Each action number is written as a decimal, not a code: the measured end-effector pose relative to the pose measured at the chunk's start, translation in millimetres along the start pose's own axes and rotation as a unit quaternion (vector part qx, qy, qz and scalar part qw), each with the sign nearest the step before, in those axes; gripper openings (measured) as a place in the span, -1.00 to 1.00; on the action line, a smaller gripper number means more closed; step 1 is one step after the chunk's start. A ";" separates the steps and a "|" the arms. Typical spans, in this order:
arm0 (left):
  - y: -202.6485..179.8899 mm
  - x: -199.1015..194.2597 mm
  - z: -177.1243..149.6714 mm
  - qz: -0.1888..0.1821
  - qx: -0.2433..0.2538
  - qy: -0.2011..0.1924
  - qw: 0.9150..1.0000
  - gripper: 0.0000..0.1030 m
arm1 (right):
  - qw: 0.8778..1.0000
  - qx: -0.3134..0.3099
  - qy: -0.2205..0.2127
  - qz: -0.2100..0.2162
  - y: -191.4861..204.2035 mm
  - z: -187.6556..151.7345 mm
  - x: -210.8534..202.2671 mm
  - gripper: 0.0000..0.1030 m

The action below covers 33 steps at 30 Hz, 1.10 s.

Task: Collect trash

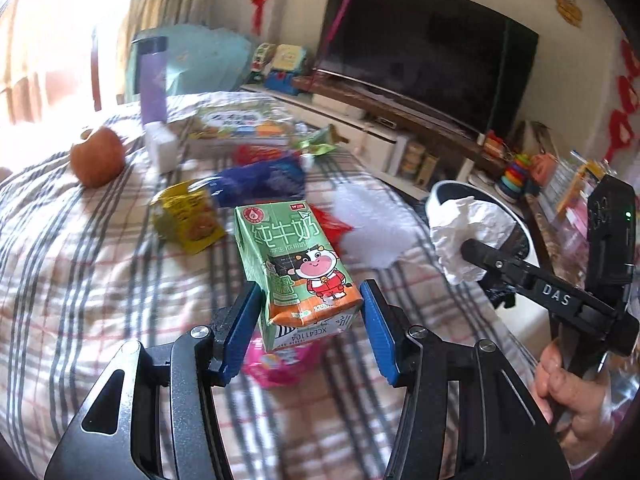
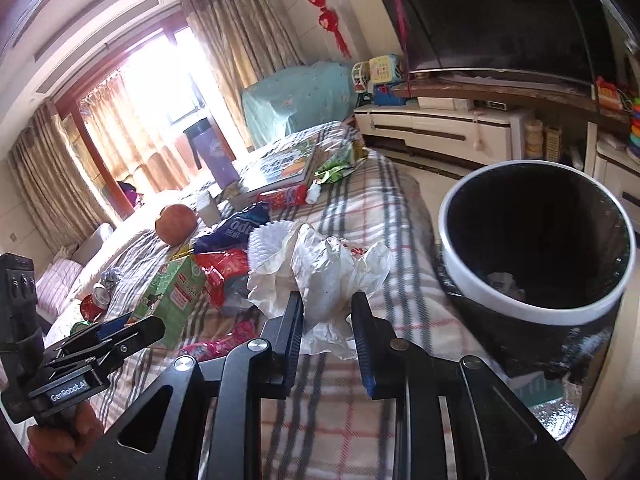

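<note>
Left hand-held gripper [image 1: 308,316] clamps the carton [image 1: 294,268] low across its stiff sides, likely light; right hand-held gripper [image 2: 326,332] pinches soft crumpled paper [image 2: 324,276], which compresses easily.

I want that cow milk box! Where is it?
In the left wrist view, the milk carton sits centre frame, clamped in the left hand-held gripper above the plaid blanket.

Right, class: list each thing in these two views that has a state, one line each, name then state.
milk carton: gripped between the left gripper fingers, lifted off the plaid cloth
crumpled paper: gripped by the right gripper
trash bin: open-topped, some trash inside
television: screen dark
apple: whole, resting on the cloth
purple bottle: upright, capped
</note>
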<state>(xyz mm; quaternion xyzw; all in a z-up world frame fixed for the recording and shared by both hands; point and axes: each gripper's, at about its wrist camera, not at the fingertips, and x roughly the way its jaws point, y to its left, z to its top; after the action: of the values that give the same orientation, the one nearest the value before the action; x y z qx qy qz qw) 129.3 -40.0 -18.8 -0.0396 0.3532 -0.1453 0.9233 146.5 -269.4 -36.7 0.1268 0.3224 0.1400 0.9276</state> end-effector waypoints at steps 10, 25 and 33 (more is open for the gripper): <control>-37.6 -0.3 5.9 -0.038 0.033 -0.005 0.999 -0.01 | 1.000 0.020 -0.013 -0.018 -25.2 -4.2 -20.3 -0.52; -103.4 19.7 9.2 -0.090 0.092 0.002 0.992 -0.05 | 0.997 0.047 -0.033 -0.048 -63.1 -2.7 -44.5 -0.53; -115.9 36.6 7.0 -0.091 0.105 0.026 0.990 -0.05 | 0.996 0.058 -0.038 -0.055 -77.5 -3.1 -50.3 -0.53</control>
<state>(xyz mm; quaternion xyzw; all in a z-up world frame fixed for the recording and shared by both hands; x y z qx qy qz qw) 132.1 -161.7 -16.7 0.0298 0.3548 -0.2658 0.8959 120.4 -358.0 -36.0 0.1674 0.3012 0.0649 0.9365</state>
